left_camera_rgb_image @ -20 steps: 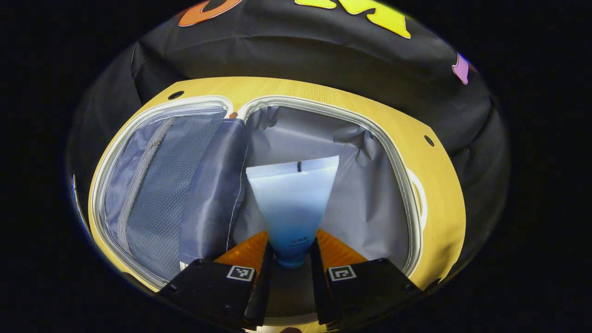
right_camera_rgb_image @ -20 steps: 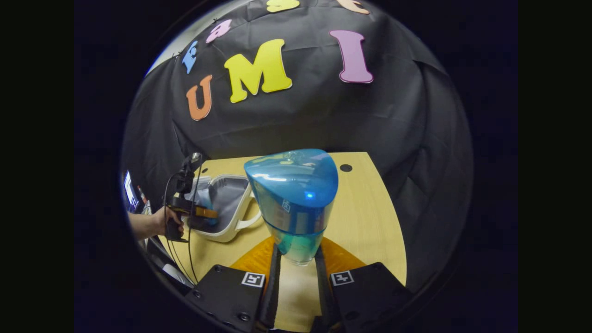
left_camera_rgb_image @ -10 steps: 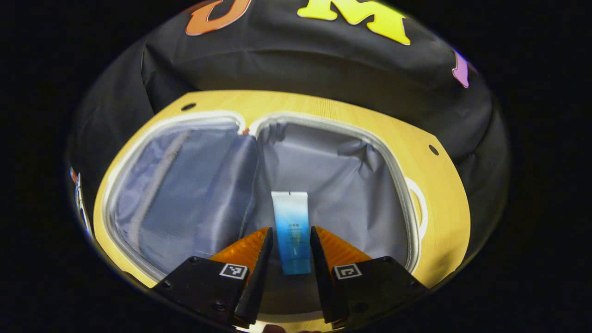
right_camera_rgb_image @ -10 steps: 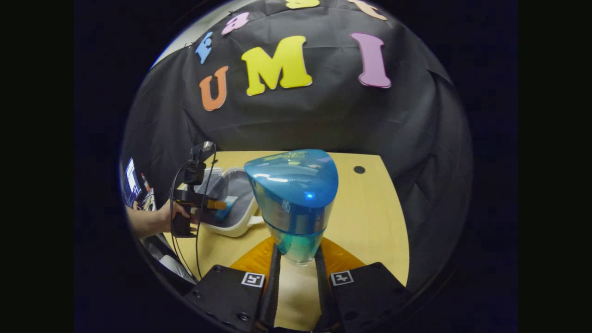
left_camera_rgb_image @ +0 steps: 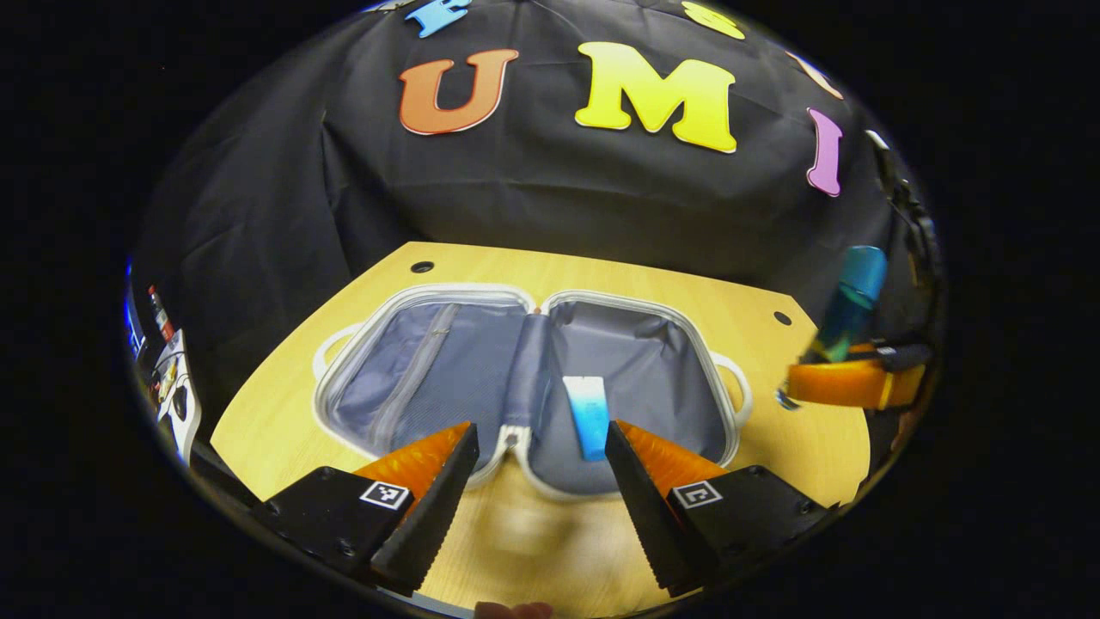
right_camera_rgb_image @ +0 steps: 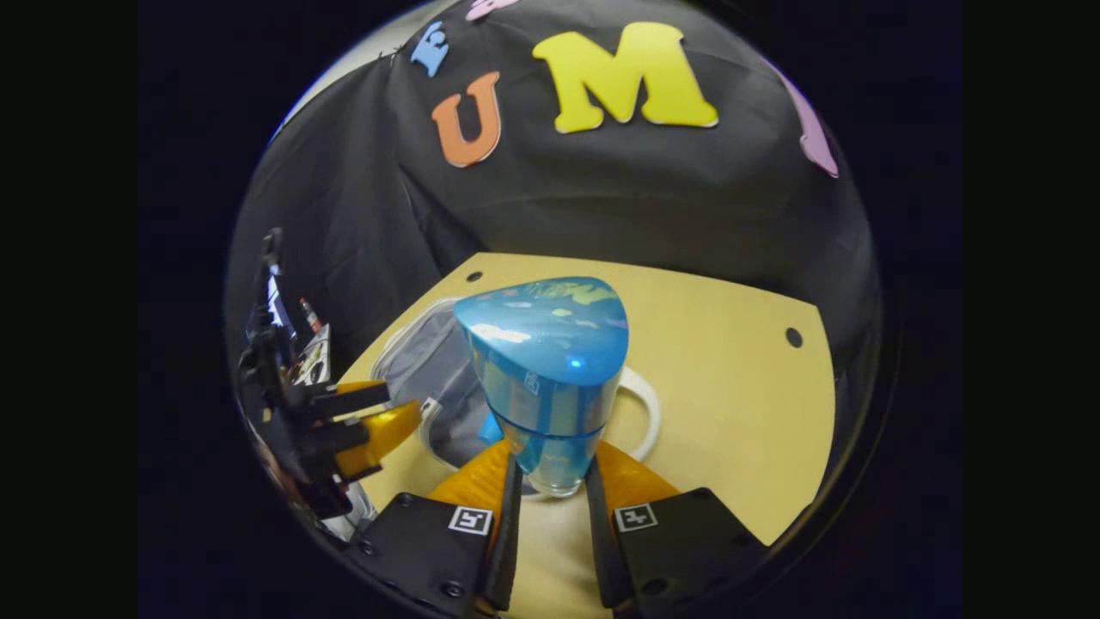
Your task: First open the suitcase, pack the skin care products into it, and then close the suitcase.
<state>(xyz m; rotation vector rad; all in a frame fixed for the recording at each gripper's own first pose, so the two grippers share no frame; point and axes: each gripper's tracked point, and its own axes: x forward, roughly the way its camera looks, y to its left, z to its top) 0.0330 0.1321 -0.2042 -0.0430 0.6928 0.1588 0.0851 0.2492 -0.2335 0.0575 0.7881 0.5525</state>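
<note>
The open suitcase (left_camera_rgb_image: 430, 378) lies flat on the wooden table (left_camera_rgb_image: 619, 275), grey lining up. A white-and-blue tube (left_camera_rgb_image: 589, 415) rests in its right half. My left gripper (left_camera_rgb_image: 540, 443) hangs open above the suitcase's near edge, nothing between its fingers. My right gripper (right_camera_rgb_image: 550, 477) is shut on a blue translucent bottle (right_camera_rgb_image: 546, 370), held upright above the table beside the suitcase (right_camera_rgb_image: 421, 361) and its white handle (right_camera_rgb_image: 646, 413). In the left gripper view that bottle (left_camera_rgb_image: 851, 292) shows at the far right. In the right gripper view the left gripper (right_camera_rgb_image: 378, 421) is at the left, over the suitcase.
The table (right_camera_rgb_image: 730, 361) has small round holes near its far corners (left_camera_rgb_image: 422, 266). Some equipment (left_camera_rgb_image: 172, 378) stands past the table's left edge. The black cloth wall closes off the back.
My left gripper let go of the tube, opened wide and drew back and up from the suitcase. My right gripper carried the bottle closer to the suitcase.
</note>
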